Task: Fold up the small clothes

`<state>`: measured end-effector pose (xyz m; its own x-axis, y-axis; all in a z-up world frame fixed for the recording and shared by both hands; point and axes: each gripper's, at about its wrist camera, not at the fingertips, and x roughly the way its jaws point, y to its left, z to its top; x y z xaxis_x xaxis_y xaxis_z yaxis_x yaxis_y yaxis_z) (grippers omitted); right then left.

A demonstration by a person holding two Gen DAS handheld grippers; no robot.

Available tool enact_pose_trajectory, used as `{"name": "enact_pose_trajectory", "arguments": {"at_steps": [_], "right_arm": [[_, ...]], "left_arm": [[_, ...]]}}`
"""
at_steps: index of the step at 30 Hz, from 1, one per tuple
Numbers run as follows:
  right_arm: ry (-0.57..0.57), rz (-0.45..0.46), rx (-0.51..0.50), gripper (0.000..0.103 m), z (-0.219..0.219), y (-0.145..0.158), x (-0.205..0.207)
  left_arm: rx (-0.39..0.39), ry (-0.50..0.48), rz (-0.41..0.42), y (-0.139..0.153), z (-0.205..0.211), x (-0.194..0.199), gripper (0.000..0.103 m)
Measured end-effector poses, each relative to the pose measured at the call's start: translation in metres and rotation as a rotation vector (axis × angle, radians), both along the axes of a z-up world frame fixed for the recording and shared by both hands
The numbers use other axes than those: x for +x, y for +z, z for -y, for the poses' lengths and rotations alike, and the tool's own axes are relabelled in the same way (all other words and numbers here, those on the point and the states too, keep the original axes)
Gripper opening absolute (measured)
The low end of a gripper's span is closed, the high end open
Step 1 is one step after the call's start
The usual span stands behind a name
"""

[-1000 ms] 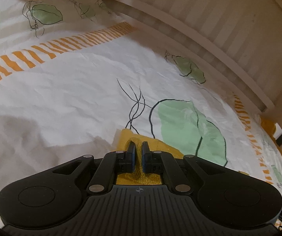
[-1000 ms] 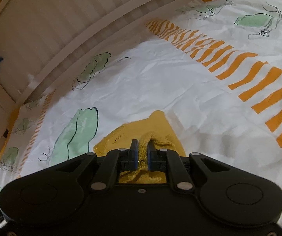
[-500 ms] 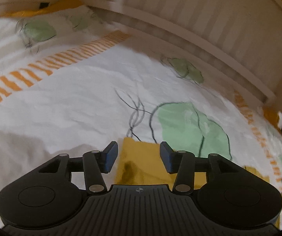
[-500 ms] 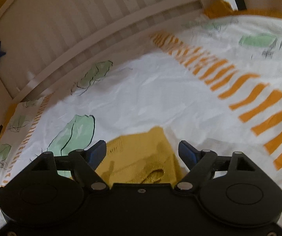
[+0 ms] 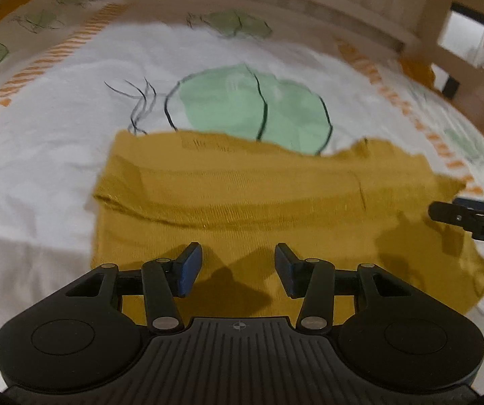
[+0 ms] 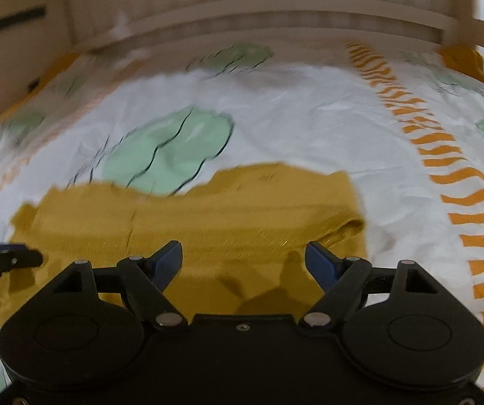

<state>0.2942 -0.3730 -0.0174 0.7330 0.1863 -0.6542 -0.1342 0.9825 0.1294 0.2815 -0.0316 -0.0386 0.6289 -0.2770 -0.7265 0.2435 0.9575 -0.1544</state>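
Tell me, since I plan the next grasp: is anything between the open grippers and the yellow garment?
Nothing visible. The garment lies bare on the sheet, right beneath the left gripper and the right gripper.

a bed (image 5: 56, 141) with a slatted wooden rail carries a wrinkled white sheet (image 6: 292, 125) printed with green leaves and orange stripes. a mustard-yellow knit garment (image 5: 242, 195) lies flat on the sheet, folded over.

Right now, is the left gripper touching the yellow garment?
Cannot tell. In the left wrist view the left gripper is open above the yellow garment, nothing pinched between its fingers; height above cloth is unclear.
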Motion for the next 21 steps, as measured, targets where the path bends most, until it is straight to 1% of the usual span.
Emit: {"name": "enact_pose_trajectory", "arguments": {"at_steps": [3, 7, 11, 15, 21], "right_arm": [[0.049, -0.029, -0.059, 0.082, -0.012, -0.009, 0.001], [0.069, -0.039, -0.119, 0.082, -0.022, -0.021, 0.007], [0.053, -0.031, -0.110, 0.085, -0.022, -0.023, 0.021], [0.015, -0.040, -0.063, 0.085, -0.016, -0.024, 0.042], [-0.059, -0.046, -0.025, 0.085, -0.005, -0.020, 0.077]], "left_arm": [[0.034, -0.011, 0.015, -0.003, 0.005, 0.001, 0.046], [0.014, 0.009, 0.018, -0.005, 0.005, 0.014, 0.046], [0.003, 0.018, 0.014, -0.007, 0.003, 0.034, 0.046], [0.010, 0.016, 0.012, -0.006, 0.002, 0.058, 0.046], [0.004, 0.077, 0.006, -0.002, -0.006, 0.097, 0.046]]}}
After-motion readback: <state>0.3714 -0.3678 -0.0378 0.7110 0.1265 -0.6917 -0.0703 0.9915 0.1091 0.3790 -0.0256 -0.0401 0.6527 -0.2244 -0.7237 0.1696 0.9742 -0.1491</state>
